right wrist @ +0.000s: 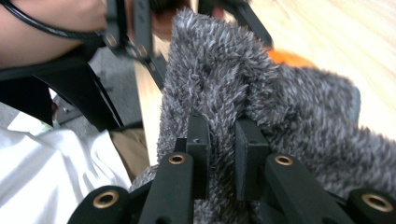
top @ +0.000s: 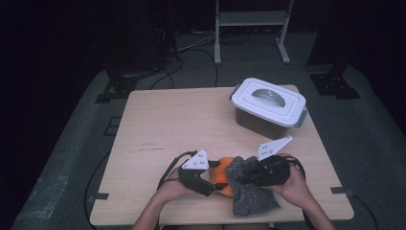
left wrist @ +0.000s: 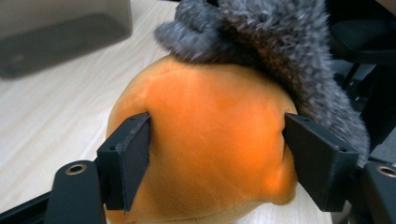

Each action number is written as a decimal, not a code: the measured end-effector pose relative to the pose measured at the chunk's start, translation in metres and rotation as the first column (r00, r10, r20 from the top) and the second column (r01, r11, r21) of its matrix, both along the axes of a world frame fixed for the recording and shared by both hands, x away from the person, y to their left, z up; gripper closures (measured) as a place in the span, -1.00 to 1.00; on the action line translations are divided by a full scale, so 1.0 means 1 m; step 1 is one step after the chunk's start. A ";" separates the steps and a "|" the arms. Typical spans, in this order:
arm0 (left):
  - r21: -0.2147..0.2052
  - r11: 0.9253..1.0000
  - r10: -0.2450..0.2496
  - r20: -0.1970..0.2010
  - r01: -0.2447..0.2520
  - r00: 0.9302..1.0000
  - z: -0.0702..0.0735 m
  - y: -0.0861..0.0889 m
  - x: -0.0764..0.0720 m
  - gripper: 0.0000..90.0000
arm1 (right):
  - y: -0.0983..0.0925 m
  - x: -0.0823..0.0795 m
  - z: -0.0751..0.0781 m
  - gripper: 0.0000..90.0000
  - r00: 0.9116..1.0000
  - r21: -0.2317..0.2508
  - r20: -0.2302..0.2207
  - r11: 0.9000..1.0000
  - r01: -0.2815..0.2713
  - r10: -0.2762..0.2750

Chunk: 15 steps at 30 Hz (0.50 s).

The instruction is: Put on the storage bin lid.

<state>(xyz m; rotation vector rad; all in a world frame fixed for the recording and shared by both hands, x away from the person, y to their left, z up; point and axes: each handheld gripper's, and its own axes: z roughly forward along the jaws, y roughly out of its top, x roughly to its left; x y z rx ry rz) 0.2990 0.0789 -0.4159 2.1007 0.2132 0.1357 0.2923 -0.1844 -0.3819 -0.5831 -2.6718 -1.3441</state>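
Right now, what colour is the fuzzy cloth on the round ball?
Fuzzy cloth is speckled grey; right gripper view shows it best.

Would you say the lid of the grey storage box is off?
No, the white lid sits closed on the grey storage box at the table's far right.

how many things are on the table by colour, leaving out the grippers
orange: 1, the soft orange ball
grey: 1, the fuzzy grey cloth
white-lidded: 1, the storage box
total: 3
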 end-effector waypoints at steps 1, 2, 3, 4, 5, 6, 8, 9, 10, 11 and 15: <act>0.008 1.000 -0.006 0.020 0.006 1.000 0.000 0.000 -0.002 -0.40 | 0.003 -0.001 0.000 0.73 1.000 -0.005 0.003 1.000 -0.004 0.004; 0.010 1.000 -0.007 0.019 0.007 1.000 0.000 0.000 -0.002 -0.40 | 0.005 -0.001 -0.001 0.73 1.000 -0.015 0.002 1.000 -0.009 0.009; 0.010 1.000 -0.004 0.009 0.003 1.000 -0.001 0.001 -0.001 -0.40 | 0.005 -0.001 -0.002 0.74 1.000 -0.018 -0.003 1.000 -0.009 0.009; 0.007 1.000 0.003 0.000 -0.003 1.000 -0.002 0.002 0.000 -0.40 | 0.003 0.000 -0.003 0.74 1.000 -0.021 -0.003 1.000 -0.009 0.009; 0.009 1.000 0.007 -0.009 -0.007 1.000 -0.004 0.006 0.002 -0.39 | -0.003 0.003 -0.006 0.74 1.000 -0.025 -0.011 1.000 0.005 -0.005; 0.009 1.000 0.007 -0.009 -0.007 1.000 -0.004 0.006 0.002 -0.38 | -0.003 0.003 -0.006 0.74 1.000 -0.025 -0.011 1.000 0.005 -0.005; 0.009 1.000 0.013 -0.024 -0.013 1.000 -0.006 0.010 0.005 -0.38 | -0.017 0.010 -0.012 0.74 0.999 -0.016 -0.028 0.999 0.046 -0.046; 0.016 1.000 0.015 -0.029 -0.014 0.999 -0.007 0.013 0.006 -0.38 | -0.021 0.011 -0.014 0.74 0.998 -0.018 -0.034 0.998 0.059 -0.059; 0.017 1.000 0.019 -0.039 -0.018 0.999 -0.008 0.015 0.006 -0.38 | -0.021 0.011 -0.014 0.74 0.998 -0.018 -0.034 0.998 0.059 -0.059; 0.019 1.000 0.020 -0.053 -0.019 0.998 -0.008 0.017 0.007 -0.44 | -0.026 0.014 -0.019 0.74 0.996 -0.020 -0.051 0.997 0.072 -0.073; -0.002 0.999 0.038 -0.067 -0.038 0.997 -0.001 0.018 0.009 -0.59 | -0.021 0.013 -0.020 0.73 0.997 -0.019 -0.041 0.998 0.061 -0.061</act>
